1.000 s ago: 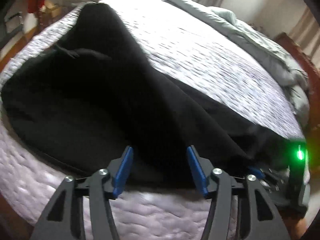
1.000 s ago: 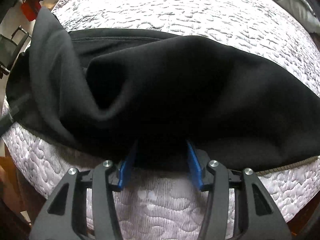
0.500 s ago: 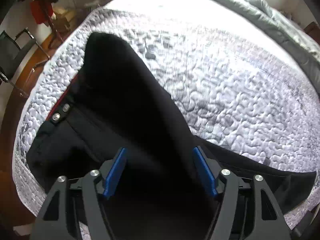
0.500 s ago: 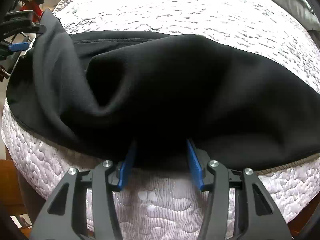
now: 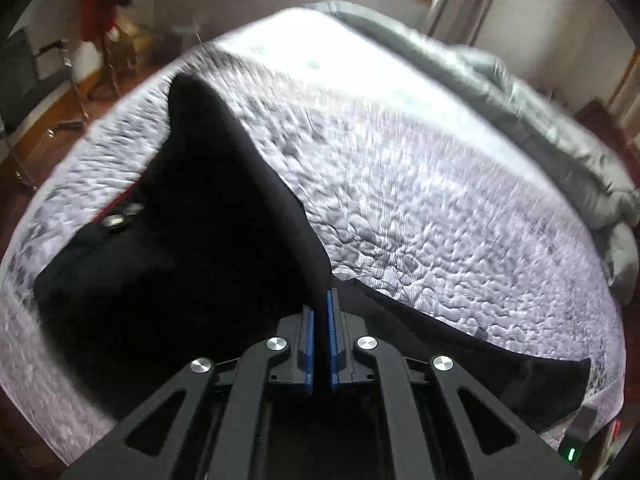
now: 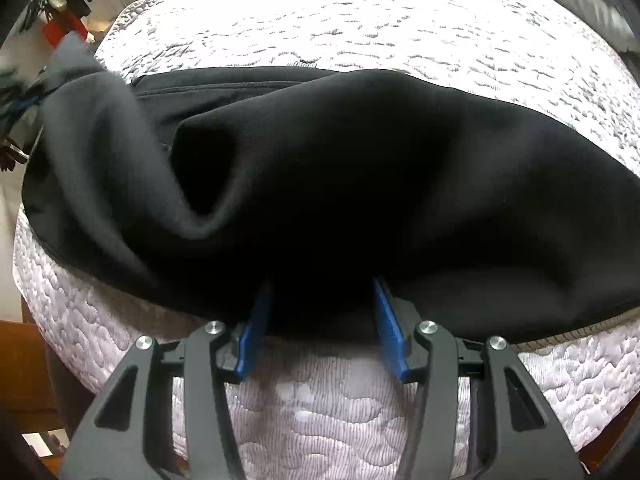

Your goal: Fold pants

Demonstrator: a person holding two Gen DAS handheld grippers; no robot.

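Left tongs now pinched together, blue pads nearly touching, a thin slit of black cloth between them; half a second back, jaws wide apart. Clamped on pants, apparently at a raised fold running up toward the bed's far left corner. Right tongs half apart with a thick bunch of pants filling the gap near the bed's near edge; real grip or just straddling, cannot tell. Pants mostly on the bed's near left part, waistband snaps toward its left edge, one leg trailing along the near edge to the right. Likely meaning: left-side grasp secured, ready to lift and carry the fold over. Grey duvet bunched at the bed's far right, clear of the work.
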